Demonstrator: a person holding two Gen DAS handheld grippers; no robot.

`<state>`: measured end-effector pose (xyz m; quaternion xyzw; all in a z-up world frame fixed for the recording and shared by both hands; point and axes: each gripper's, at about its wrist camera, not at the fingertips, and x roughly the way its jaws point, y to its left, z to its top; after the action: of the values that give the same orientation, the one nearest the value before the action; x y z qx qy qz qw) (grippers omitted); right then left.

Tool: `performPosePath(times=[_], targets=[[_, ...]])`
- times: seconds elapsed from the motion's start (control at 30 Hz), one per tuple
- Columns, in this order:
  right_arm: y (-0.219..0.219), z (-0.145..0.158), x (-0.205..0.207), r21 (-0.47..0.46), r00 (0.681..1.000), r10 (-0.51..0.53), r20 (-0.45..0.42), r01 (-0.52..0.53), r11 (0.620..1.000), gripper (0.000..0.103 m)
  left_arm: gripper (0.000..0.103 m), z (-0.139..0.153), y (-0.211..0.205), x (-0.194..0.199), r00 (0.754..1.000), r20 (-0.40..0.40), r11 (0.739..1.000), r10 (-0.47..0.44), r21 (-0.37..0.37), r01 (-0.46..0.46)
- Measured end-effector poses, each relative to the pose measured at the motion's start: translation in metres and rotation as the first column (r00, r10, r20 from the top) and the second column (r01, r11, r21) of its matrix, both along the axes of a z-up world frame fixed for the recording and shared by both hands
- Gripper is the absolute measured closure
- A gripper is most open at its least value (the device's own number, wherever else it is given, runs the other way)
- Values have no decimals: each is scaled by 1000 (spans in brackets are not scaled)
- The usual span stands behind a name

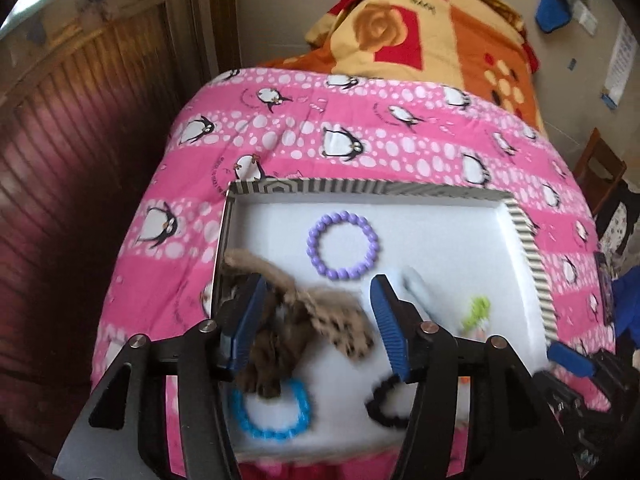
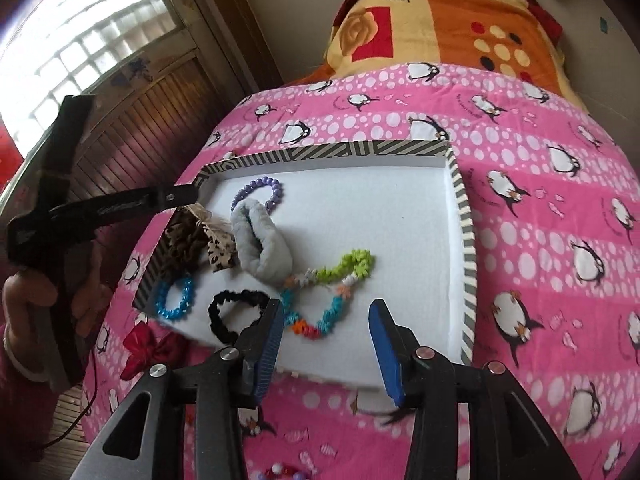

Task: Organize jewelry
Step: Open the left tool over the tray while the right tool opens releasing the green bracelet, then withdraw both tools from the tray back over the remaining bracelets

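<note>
The right gripper (image 2: pixel 326 344) is spread wide with nothing in it, just above the near edge of the white striped-rim tray (image 2: pixel 466 224). The left gripper (image 1: pixel 316 320) is wide open too, over a fuzzy leopard-print hair tie (image 1: pixel 320 320). Further in lie a black scrunchie (image 2: pixel 236 312), a blue bead bracelet (image 2: pixel 174 298) and a purple bead bracelet (image 1: pixel 342 245). The tray sits on a pink penguin blanket (image 2: pixel 540 208).

Glossy purple plastic bead bracelet (image 1: pixel 343 245) and shiny blue bead bracelet (image 2: pixel 175 297) lie on the matt white felt-like lining of a striped cardboard tray (image 2: pixel 464 216); fluffy grey cloth scrunchie (image 2: pixel 262 246), furry leopard-print cloth scrunchie (image 1: pixel 320 320), soft pink penguin-print quilt (image 2: pixel 540 216), ribbed blue claw pads (image 2: pixel 386 348)
</note>
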<state>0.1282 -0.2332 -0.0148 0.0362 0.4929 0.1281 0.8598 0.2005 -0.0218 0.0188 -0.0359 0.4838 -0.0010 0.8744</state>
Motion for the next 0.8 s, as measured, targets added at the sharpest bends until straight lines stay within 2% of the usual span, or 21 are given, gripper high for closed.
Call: performPosePath(times=[0.1, 0.23, 0.47, 0.63, 0.8], targets=[[-2, 1, -15, 6, 1000, -22, -12, 23, 1000, 61, 47, 4, -10, -29, 999, 20, 1000, -27, 7, 27], [-3, 4, -36, 3, 999, -33, -4, 33, 999, 61, 47, -7, -21, -67, 998, -13, 998, -64, -21, 64], [-4, 10, -69, -21, 999, -47, 15, 48, 999, 61, 47, -25, -30, -114, 997, -44, 998, -58, -22, 57], [-5, 12, -91, -15, 997, -71, 26, 71, 997, 61, 47, -28, -32, -137, 997, -38, 998, -63, 15, 64], [-2, 8, -113, -11, 997, -71, 9, 71, 997, 61, 47, -21, -31, -158, 998, 5, 997, -65, 48, 65]])
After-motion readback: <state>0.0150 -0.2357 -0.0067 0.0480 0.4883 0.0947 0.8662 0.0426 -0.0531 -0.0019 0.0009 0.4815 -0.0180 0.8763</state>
